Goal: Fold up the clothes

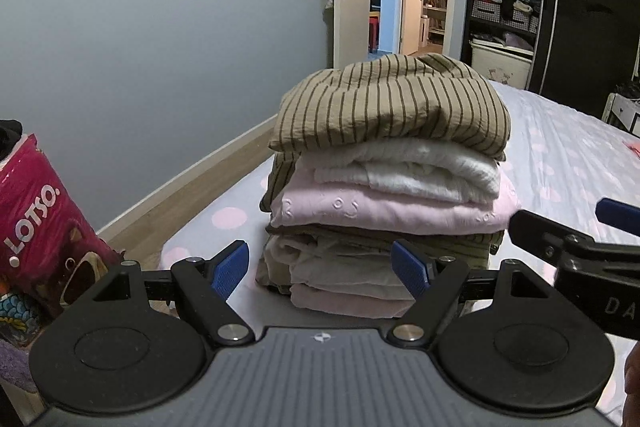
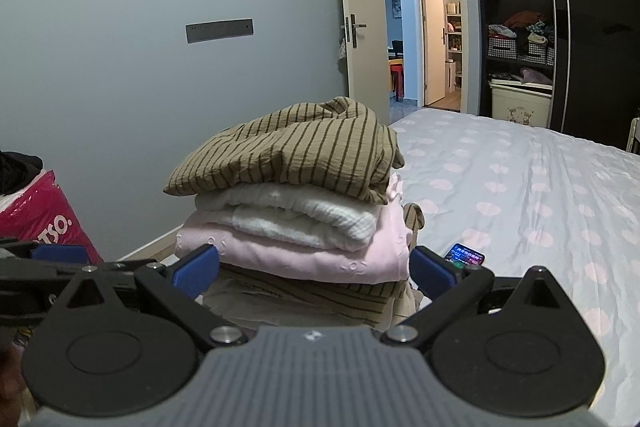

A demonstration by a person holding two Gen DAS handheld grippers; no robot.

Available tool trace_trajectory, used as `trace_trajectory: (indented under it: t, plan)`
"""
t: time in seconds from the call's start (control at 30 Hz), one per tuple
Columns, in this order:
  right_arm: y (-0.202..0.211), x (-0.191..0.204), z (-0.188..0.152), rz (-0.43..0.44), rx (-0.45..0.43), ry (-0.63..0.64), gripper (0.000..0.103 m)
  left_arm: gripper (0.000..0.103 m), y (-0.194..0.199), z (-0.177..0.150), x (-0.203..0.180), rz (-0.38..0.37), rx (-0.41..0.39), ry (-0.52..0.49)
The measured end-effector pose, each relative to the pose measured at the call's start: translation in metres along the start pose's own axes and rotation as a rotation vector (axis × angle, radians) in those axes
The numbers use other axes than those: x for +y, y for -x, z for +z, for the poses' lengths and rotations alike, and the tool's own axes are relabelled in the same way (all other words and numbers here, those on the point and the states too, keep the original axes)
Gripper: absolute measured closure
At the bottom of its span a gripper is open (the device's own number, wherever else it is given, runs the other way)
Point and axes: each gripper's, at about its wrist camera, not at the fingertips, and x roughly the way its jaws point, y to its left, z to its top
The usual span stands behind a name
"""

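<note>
Several folded clothes (image 1: 384,187) sit stacked on the bed (image 2: 520,195), soft and prone to slumping, so I'd grip low with both empty, spread grippers: left gripper (image 1: 320,267), right gripper (image 2: 314,269).

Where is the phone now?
In the right wrist view, the phone lies on the bed, right of the clothes stack, just behind the right tongs' right finger.

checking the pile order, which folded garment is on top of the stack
The tan striped garment tops the stack; it alone has dark stripes, sitting directly on the white knit.
</note>
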Motion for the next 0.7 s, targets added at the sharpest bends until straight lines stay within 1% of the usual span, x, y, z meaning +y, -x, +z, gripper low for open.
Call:
trace_trajectory:
  t: [0.7]
  plan:
    - [-0.0047, 0.0001, -0.0063, -0.019, 0.043, -0.01, 0.001, 0.025, -0.0016, -0.0062, -0.0018, 0.003, 0.022, 0.007]
